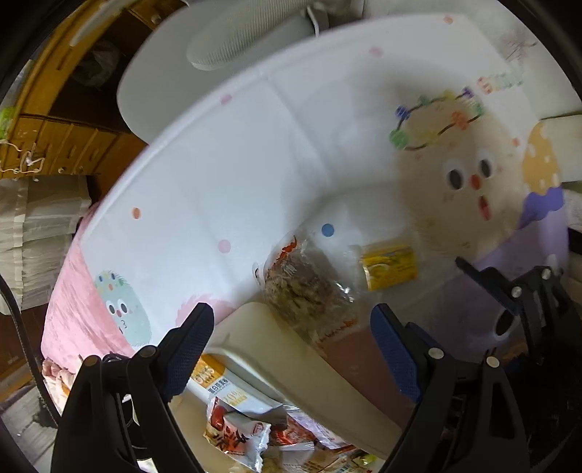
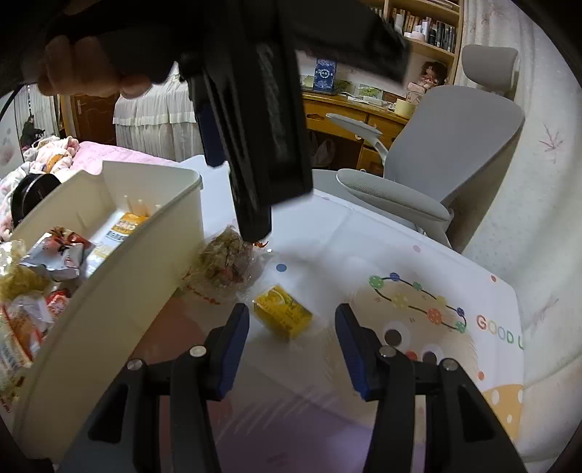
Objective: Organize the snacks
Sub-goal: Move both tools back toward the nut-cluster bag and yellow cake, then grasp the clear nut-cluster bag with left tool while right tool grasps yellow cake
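My right tool (image 2: 291,345) hovers spread and empty over the cartoon-print bench (image 2: 418,254), the yellow packet (image 2: 282,313) lying just ahead between its fingers. My left tool (image 1: 291,338), also spread and empty, hangs above the clear snack bag (image 1: 305,280), which rests against the cream bin (image 2: 120,276) of snacks beside the packet.

A bedroom in a home is shown. A bed with a pink cover (image 2: 98,154) is seen beside a wooden desk (image 2: 349,109), a bookshelf (image 2: 425,25) and a grey office chair (image 2: 454,138). The surface (image 2: 363,233) is covered with a cartoon-printed cloth.
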`<state>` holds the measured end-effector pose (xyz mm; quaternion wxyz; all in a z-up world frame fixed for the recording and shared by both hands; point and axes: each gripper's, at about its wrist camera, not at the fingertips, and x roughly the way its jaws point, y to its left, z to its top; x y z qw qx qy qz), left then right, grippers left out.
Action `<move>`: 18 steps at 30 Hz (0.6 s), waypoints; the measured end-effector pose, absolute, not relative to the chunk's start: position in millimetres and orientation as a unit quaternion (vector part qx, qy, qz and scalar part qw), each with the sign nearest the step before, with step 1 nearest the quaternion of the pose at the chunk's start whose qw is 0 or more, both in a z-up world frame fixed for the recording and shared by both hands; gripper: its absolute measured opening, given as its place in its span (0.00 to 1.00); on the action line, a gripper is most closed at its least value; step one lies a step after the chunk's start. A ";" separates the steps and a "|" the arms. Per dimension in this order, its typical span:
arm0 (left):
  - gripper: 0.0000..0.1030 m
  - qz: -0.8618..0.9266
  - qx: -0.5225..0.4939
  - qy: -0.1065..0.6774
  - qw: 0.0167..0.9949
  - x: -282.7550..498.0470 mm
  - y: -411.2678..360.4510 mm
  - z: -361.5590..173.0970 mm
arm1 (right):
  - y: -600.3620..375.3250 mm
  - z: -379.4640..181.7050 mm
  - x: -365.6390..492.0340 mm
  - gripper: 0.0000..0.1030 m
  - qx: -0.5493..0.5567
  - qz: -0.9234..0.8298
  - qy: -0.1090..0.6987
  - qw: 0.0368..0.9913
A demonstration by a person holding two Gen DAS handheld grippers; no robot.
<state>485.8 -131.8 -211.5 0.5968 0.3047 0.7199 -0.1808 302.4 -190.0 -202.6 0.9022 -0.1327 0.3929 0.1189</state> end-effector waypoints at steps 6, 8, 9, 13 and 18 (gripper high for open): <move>0.85 -0.175 0.365 0.730 0.551 491.3 -138.6 -249.7 | -184.5 -221.6 316.4 0.48 -0.147 0.113 0.407 0.895; 0.85 -0.175 0.375 0.731 0.543 491.5 -139.9 -258.1 | -181.7 -228.9 318.8 0.48 -0.151 0.116 0.411 0.891; 0.85 -0.177 0.381 0.732 0.536 491.0 -140.7 -263.3 | -180.1 -231.4 318.6 0.48 -0.156 0.116 0.410 0.891; 0.85 -0.180 0.399 0.735 0.518 489.1 -141.5 -279.5 | -173.8 -240.4 321.3 0.48 -0.172 0.108 0.410 0.889; 0.84 -0.185 0.400 0.736 0.514 491.9 -141.0 -291.6 | -174.7 -246.0 328.3 0.49 -0.174 0.105 0.409 0.890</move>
